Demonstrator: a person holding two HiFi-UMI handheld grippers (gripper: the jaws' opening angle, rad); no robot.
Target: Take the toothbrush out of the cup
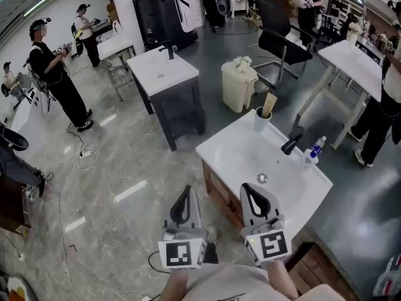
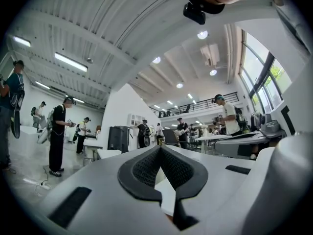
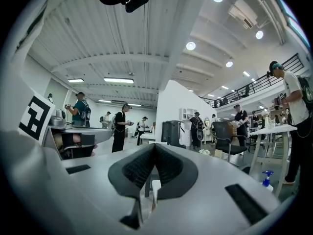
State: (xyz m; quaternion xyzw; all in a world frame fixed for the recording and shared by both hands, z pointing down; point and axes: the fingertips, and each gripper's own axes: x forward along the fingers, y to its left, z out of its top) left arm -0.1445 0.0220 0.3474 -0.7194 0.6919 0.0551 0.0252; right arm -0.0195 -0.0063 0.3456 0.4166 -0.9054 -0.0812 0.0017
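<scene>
My left hand-held gripper (image 1: 185, 192) and right hand-held gripper (image 1: 248, 188) are grey, with black ribbed pads (image 2: 146, 169). Their white cubes (image 1: 182, 254), just above my pale shirt (image 1: 232, 285), bear black square markers.

A white rectangular washbasin top (image 1: 229, 152) is carried on a brown cabinet (image 1: 217, 192). A black tap (image 1: 292, 140) is mounted at its far edge. A white cup (image 1: 261, 120) is stood left of the tap, a blue-capped clear bottle (image 1: 313, 152) just right of it, and a round metal drain (image 1: 262, 178) is set before it.
</scene>
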